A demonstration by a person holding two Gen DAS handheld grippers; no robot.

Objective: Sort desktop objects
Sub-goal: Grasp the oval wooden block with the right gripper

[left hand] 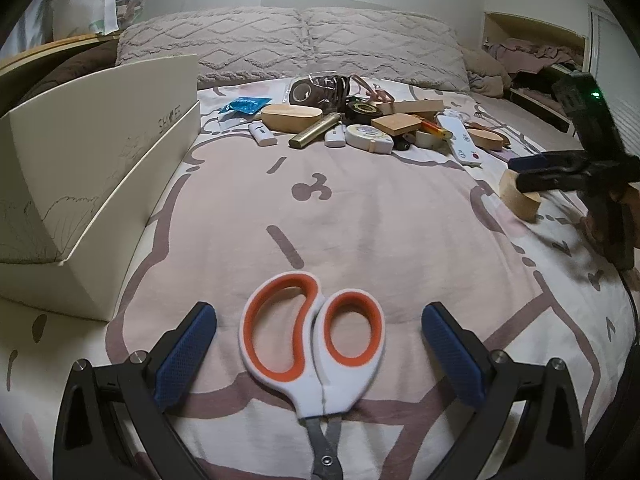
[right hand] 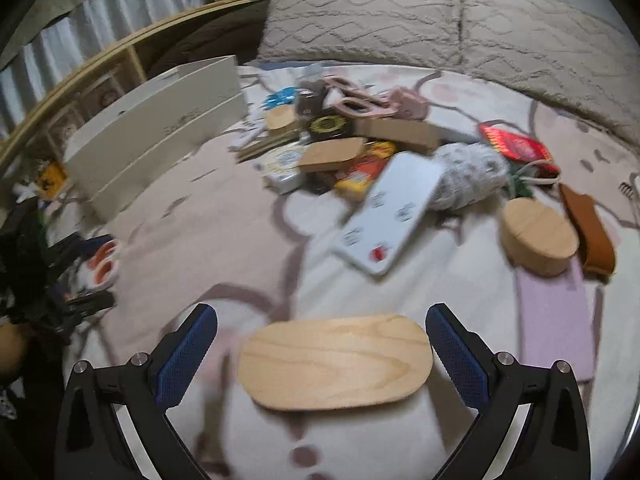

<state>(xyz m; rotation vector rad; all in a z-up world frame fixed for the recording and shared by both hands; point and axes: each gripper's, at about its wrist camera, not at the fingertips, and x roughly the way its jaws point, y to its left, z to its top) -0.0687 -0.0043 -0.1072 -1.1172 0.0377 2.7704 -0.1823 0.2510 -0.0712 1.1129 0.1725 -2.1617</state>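
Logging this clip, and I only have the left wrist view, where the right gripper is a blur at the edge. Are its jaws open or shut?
Observer: Open. The right gripper has its jaws wide apart, one on either side of a wooden oval piece lying on the bedspread.
Operator: Is anything hidden from me around the white power strip?
Observer: Yes. A grey fuzzy bundle lies right beside it, with a red packet just beyond.
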